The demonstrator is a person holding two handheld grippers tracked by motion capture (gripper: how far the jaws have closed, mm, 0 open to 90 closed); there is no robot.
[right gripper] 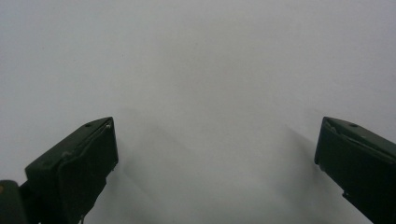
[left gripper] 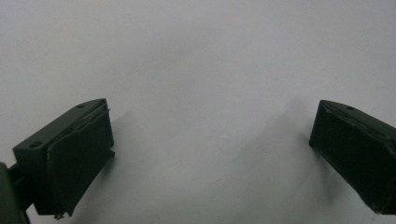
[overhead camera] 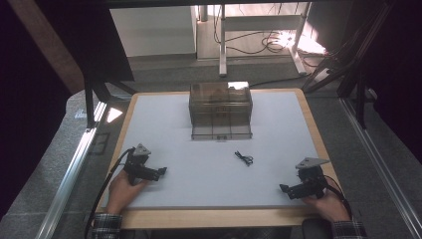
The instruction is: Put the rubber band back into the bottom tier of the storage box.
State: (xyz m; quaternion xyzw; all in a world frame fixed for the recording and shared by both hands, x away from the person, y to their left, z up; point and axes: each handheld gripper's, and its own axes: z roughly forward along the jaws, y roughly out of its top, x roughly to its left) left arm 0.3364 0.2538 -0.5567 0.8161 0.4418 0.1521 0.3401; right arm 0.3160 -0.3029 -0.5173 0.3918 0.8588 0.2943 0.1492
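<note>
Two grippers on the table (overhead camera: 164, 107): left gripper (overhead camera: 161, 172) near the front left corner, right gripper (overhead camera: 282, 188) near the front right. One smoky clear box (overhead camera: 220, 110) at the far edge, one small black clip (overhead camera: 244, 158) mid-table.

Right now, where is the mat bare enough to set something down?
Bare: between the left tongs and the small black item, and either side of the clear box. Tighter between that item and the box front.
</note>
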